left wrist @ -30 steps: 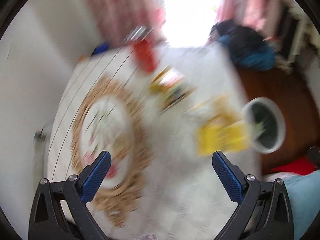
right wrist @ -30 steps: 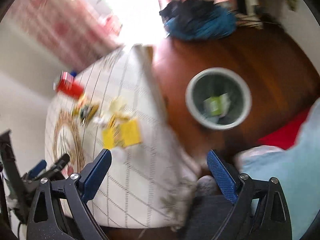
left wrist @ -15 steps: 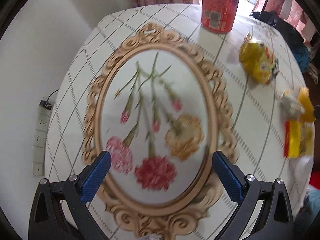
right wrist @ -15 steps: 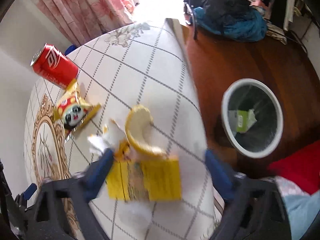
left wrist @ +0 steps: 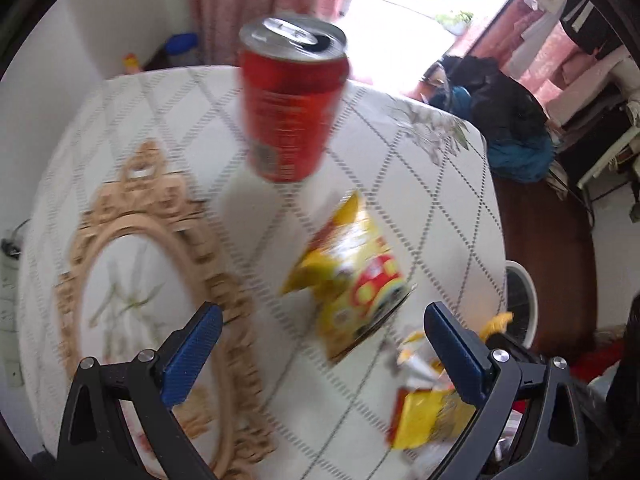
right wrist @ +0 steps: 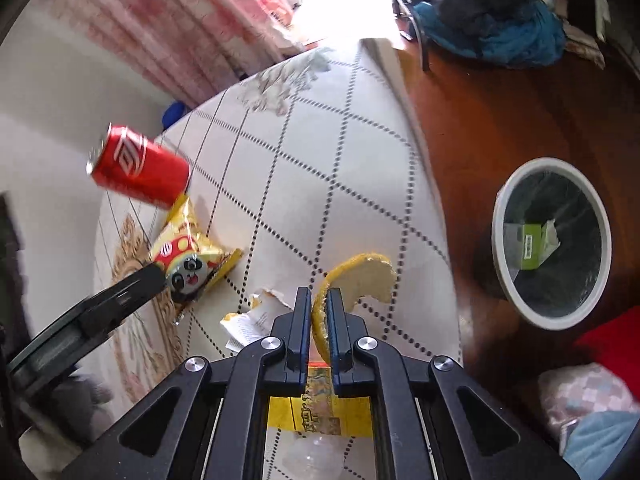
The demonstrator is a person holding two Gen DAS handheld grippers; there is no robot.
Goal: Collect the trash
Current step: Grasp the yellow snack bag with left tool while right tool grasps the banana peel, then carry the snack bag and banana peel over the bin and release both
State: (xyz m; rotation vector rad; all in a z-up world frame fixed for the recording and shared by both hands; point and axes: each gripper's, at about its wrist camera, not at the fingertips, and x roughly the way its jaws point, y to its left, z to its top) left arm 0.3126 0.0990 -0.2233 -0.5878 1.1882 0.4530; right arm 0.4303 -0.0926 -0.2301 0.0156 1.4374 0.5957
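Currently, the curved yellow fruit peel [right wrist: 352,280] was clamped upright between the closed right gripper [right wrist: 319,308] jaws at lower centre; the round grey bin [right wrist: 551,242] lay rightward. The left gripper [left wrist: 320,344] was held open.

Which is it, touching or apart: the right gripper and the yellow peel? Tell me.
Touching. In the right wrist view the right gripper has its two fingers closed on the lower edge of the yellow peel, which sticks up between them with no gap visible.
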